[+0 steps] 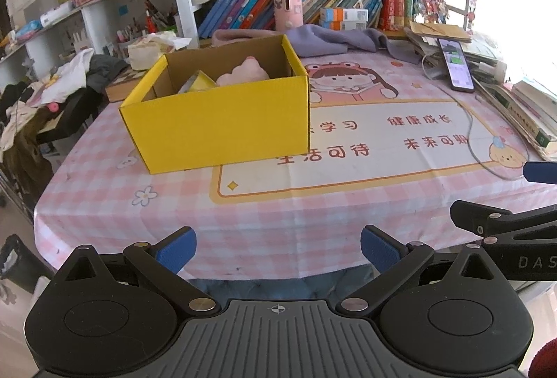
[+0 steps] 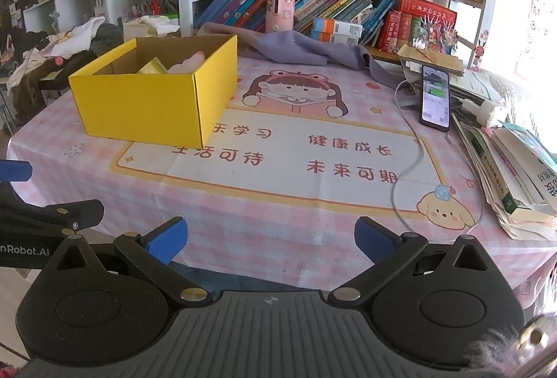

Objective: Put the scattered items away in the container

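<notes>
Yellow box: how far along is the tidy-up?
Done: the yellow box already holds a pink plush toy and a yellow item. In hand: nothing; left gripper and right gripper are open. Left: no loose item visible on the mat's middle.

The yellow box [image 1: 222, 120] walls hide all but the tops of a pink soft item [image 1: 243, 75] and a yellow item [image 1: 201, 83] inside, the other gripper's body runs off each picture's edge, and the phone [image 2: 434, 97] screen is unreadable.

Mat centre bare; yellow box [image 2: 153, 92] left; phone [image 2: 435, 97], cable [image 2: 407, 169] right.
</notes>
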A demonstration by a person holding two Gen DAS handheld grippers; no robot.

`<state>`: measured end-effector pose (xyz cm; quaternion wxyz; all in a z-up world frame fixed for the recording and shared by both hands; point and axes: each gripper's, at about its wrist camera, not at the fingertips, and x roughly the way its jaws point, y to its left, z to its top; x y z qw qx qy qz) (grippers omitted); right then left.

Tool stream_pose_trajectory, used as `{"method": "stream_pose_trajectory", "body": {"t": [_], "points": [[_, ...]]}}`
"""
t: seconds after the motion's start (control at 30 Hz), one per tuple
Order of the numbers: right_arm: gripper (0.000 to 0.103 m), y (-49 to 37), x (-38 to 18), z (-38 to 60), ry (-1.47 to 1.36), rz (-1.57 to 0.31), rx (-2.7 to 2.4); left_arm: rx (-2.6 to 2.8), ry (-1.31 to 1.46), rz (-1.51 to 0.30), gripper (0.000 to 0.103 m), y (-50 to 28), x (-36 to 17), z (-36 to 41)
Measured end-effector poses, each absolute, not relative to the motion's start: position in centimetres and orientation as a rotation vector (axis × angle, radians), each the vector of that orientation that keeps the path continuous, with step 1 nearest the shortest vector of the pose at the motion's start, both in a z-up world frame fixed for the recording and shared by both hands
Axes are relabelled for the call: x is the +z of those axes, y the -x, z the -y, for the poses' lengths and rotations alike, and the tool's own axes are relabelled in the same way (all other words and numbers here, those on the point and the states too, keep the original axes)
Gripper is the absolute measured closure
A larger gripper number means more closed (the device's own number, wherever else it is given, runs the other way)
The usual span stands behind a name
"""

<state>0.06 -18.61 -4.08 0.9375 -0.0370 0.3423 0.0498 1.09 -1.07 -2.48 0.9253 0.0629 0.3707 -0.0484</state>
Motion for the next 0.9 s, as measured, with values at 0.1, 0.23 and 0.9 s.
{"method": "stream_pose_trajectory", "body": {"t": [0.1, 0.23, 0.9], "points": [[0.0, 0.05, -4.08, 18.63, 0.074, -0.7, 0.101, -0.099, -0.128, -0.761, 0.001, -1.09, -2.48, 1.09], [0.0, 0.07, -4.06, 18.63, 0.073, -0.701, 0.103, -0.098, -0.129, -0.761, 0.001, -1.06, -2.49, 1.08], [0.0, 0.1, -4.1, 18.64, 0.073, -0.702, 0.103, -0.099, -0.13, -0.761, 0.001, -1.0, -2.5, 1.06]]}}
